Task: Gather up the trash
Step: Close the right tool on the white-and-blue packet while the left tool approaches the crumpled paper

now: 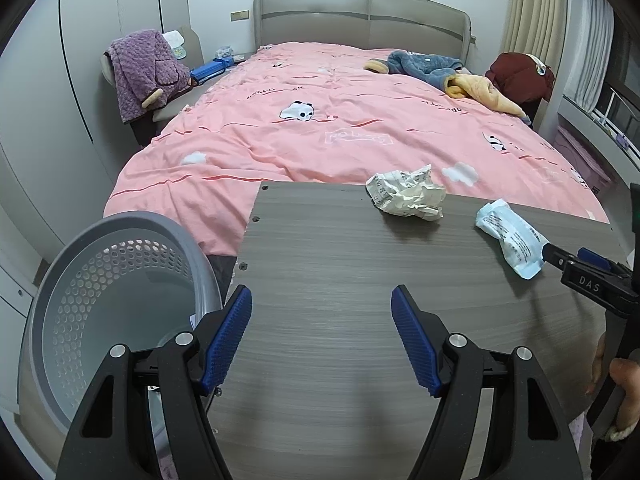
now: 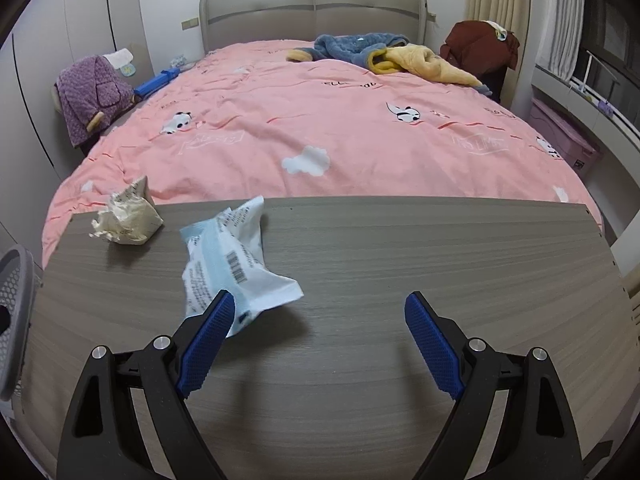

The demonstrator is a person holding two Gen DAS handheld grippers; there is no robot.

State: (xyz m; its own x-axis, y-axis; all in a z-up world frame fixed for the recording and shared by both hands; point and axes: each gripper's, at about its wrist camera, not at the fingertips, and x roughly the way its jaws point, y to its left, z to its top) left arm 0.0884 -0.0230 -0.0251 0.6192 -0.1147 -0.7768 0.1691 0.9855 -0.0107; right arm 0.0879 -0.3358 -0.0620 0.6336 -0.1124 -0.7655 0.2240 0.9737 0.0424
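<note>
The right gripper has its jaws spread wide and they grasp nothing. The blue and white wrapper lies on the grey wooden surface, and its near corner is just beside the left jaw, maybe already touching it; the fisheye view is too distorted there to be sure. The wrapper is not between the jaws, it sits off to their left side. The left gripper is also released and empty, above a bare part of the surface, with the grey perforated bin just beside it, past the left edge of the surface. The crumpled paper ball rests near the far edge, close to the pink bed cover.

In my judgement no trash is collected yet, and the next step is to take the wrapper. The main risk is that the jaws close where they are now: they would catch only air, or they would pinch one thin corner, and the light wrapper could slip out on the way to the bin. If the left jaw pushes it sideways, the wrapper may slide along the smooth surface instead of being gripped. The paper ball is also easy to knock over the far edge onto the bed.
</note>
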